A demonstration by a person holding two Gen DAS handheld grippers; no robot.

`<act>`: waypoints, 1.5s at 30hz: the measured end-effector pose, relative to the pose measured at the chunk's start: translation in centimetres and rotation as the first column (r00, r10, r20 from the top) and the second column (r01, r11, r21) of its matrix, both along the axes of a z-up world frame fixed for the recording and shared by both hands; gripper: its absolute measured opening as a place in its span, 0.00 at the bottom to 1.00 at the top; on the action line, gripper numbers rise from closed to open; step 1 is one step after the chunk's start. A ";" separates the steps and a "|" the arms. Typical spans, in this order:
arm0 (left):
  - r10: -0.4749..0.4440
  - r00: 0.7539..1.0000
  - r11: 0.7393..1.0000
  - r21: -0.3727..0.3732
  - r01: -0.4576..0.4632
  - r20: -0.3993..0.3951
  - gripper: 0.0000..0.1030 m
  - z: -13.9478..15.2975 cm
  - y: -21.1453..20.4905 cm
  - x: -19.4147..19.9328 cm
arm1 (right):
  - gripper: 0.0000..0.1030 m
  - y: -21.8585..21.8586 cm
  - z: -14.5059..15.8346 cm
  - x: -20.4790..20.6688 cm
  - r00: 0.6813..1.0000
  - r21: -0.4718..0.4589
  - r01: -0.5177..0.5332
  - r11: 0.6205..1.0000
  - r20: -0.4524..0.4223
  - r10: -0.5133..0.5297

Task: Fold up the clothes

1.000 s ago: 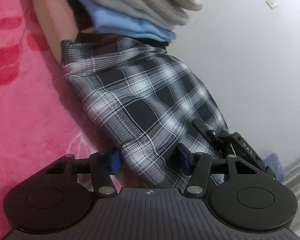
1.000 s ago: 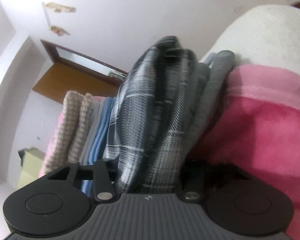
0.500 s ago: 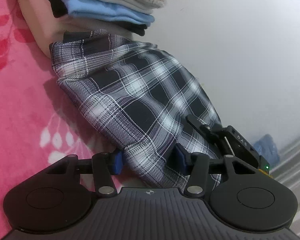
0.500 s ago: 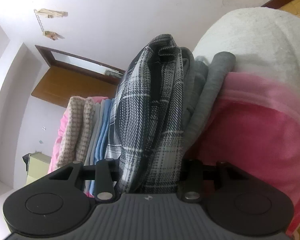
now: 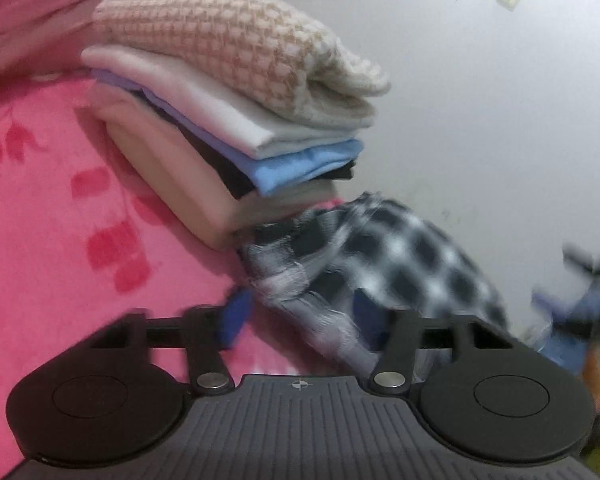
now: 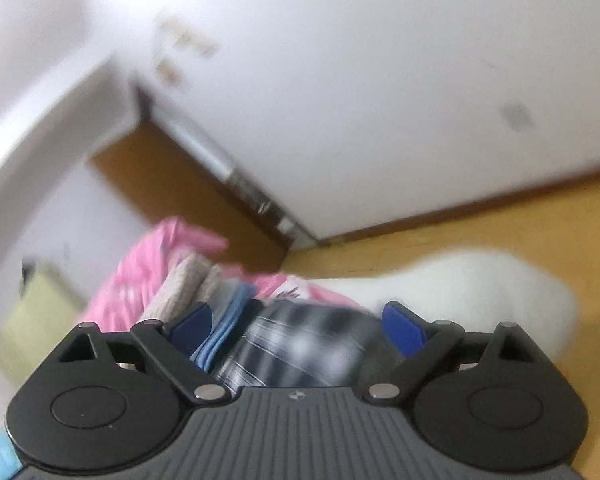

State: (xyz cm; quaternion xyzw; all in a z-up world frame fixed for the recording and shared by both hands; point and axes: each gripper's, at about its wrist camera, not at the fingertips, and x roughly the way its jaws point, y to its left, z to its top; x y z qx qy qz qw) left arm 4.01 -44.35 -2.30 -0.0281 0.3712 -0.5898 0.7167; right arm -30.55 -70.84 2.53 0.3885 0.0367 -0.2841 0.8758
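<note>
A folded black-and-white plaid garment (image 5: 380,252) lies on the pink blanket (image 5: 60,240), its end against the foot of a stack of folded clothes (image 5: 240,92). My left gripper (image 5: 300,314) is low in front of it, jaws closing. The cloth's near end lies between the blue pads and covers the right pad, while pink blanket shows between the cloth and the left pad. The right wrist view shows my right gripper (image 6: 298,326) with jaws opening wide. The plaid garment (image 6: 300,344) is blurred between and below its pads, touching neither.
The stack holds a beige knit on top, then white, blue, black and cream pieces. A white pillow (image 6: 480,288) lies right of the plaid. White walls, a wooden door (image 6: 188,184) and wooden floor (image 6: 520,224) lie behind. Something dark and blurred (image 5: 596,272) is at the left wrist view's right edge.
My right gripper let go of the plaid garment, spread wide and rose. My left gripper drew back, so the whole stack shows and the plaid lies farther off.
</note>
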 end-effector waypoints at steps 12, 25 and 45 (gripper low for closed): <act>-0.017 1.000 0.999 -0.043 0.017 0.018 0.08 -2.0 -2.1 1.6 | 0.48 -8.3 -2.4 21.4 0.782 -0.042 -0.415 0.909 -0.528 0.332; 0.095 0.907 0.984 -0.101 -0.149 -0.411 0.11 -5.5 -2.2 6.1 | 0.15 -9.4 -5.4 18.6 0.900 0.004 -0.276 0.961 -0.349 0.260; 0.048 0.989 0.995 -0.088 -0.036 0.139 0.29 0.2 -5.0 -0.4 | 0.21 -9.4 -1.8 20.1 0.859 -0.084 -0.151 0.985 -0.504 0.088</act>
